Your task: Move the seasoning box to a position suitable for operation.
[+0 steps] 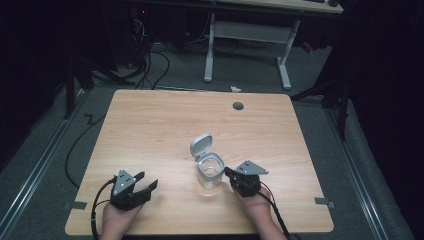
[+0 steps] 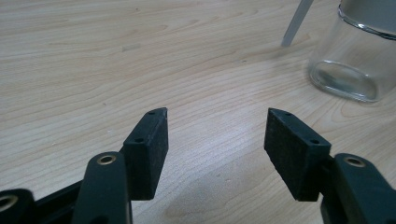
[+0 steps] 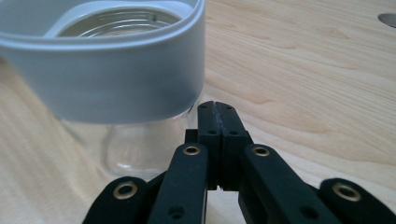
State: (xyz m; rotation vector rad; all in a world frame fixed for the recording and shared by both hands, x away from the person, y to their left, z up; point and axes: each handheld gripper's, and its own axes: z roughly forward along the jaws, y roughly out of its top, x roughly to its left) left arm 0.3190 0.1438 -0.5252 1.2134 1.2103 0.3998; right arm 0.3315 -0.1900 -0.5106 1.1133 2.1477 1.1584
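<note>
Jar [image 1: 210, 172] of clear glass stands upright near the middle of the wooden counter [image 1: 150, 130], a little toward the person's edge. A grey collar rings its mouth, and its grey lid [image 1: 200, 145] is flipped open, hinged up at the far side and leaning back.

Right gripper [image 1: 231, 174] sits just beside the jar on the jar's right, pointing at it. In the right gripper view its jaws are pressed together pad to pad with nothing between them, and their tips lie right under the grey collar [image 3: 116, 88], against or very close to the glass wall; whether they touch it I cannot tell. The hand [image 1: 260, 205] behind it rests low over the counter, with a cable trailing back to the near edge.

Left gripper [image 1: 146, 181] lies well apart from the jar, near the counter's front left. Its jaws stand wide open and empty; the left gripper view shows bare wood between the two pads [image 2: 152, 149], and the jar's base [image 2: 348, 79] off at the upper right.

A round grommet hole [image 1: 238, 106] sits near the counter's far edge.
</note>
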